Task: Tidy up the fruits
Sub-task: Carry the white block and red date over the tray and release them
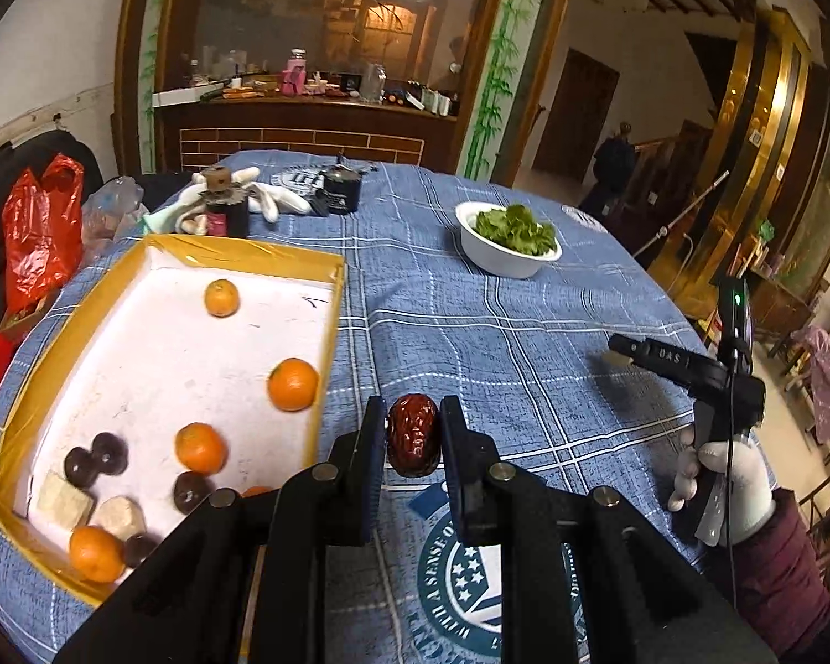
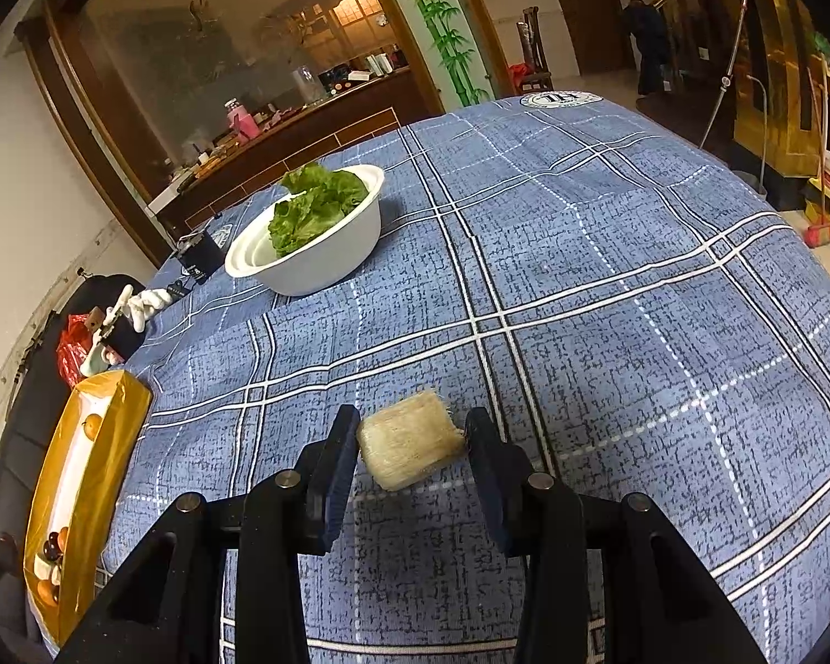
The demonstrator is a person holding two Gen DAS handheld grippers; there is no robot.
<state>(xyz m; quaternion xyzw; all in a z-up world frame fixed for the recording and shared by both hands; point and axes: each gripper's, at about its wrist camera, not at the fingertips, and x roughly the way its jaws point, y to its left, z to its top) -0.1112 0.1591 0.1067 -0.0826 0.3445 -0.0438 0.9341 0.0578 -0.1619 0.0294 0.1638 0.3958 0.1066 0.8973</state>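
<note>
In the left wrist view my left gripper (image 1: 413,431) is shut on a dark red date (image 1: 413,434) just above the blue checked tablecloth, right of the yellow-rimmed tray (image 1: 326,343). The tray holds several small oranges (image 1: 292,384), dark round fruits (image 1: 95,459) and pale blocks (image 1: 63,501). In the right wrist view my right gripper (image 2: 412,442) has a pale fibrous block (image 2: 409,440) between its jaws; the left finger touches it and a small gap shows at the right finger. The right gripper also shows in the left wrist view (image 1: 625,351), held by a white-gloved hand.
A white bowl of green lettuce (image 1: 512,243) stands at the back of the table; it also shows in the right wrist view (image 2: 315,232). Black boxes (image 1: 342,191) and white gloves (image 1: 271,199) lie at the far edge. A red plastic bag (image 1: 41,232) sits off the table's left side.
</note>
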